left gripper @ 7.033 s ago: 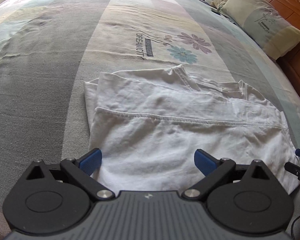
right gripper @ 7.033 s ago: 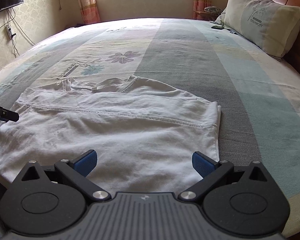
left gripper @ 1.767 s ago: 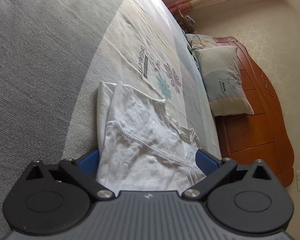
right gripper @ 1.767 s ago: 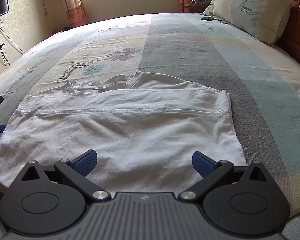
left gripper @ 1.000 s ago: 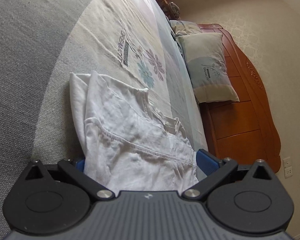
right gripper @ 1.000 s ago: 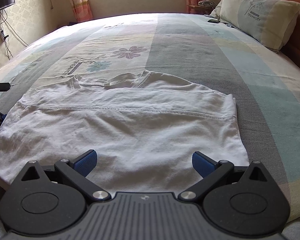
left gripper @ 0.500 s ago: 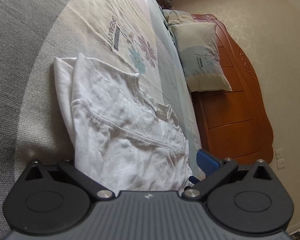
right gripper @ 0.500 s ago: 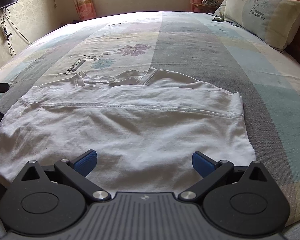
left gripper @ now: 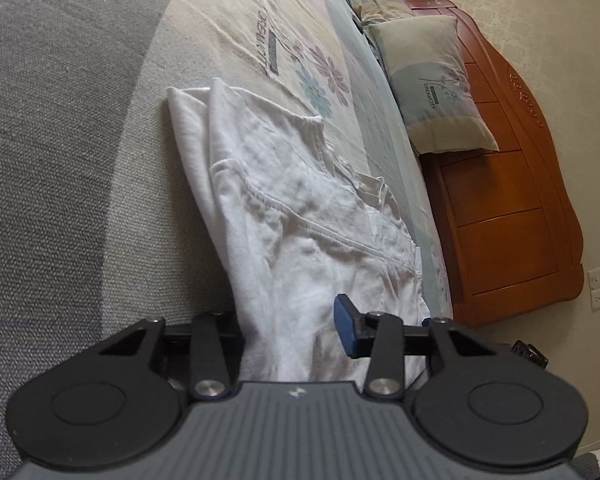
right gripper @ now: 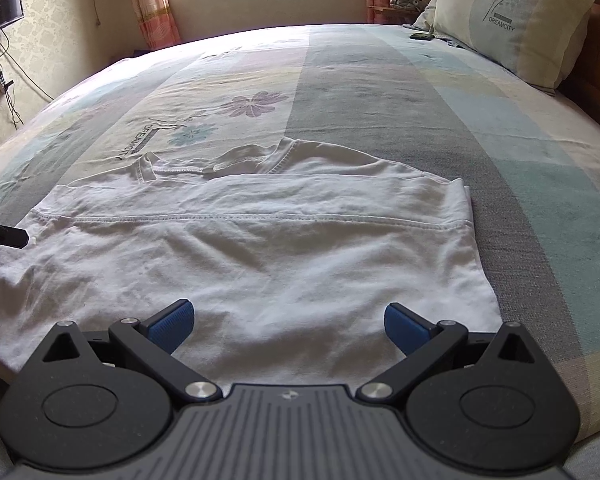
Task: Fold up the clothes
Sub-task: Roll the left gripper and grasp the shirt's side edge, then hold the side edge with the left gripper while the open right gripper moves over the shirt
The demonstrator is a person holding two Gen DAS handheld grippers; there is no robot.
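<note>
Two tools over bed (right gripper: 380, 92): left tool (left gripper: 300, 328) closing on edge of white T-shirt (right gripper: 260, 248), cloth between jaws; right tool (right gripper: 288, 320) spread apart above hem at 6 o'clock, shirt flat, half-folded

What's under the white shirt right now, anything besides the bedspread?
Only the striped bedspread shows around the white shirt, which lies folded on it. The shirt's own lower layers peek out at the collar; whatever lies beneath the cloth is covered and cannot be seen.
</note>
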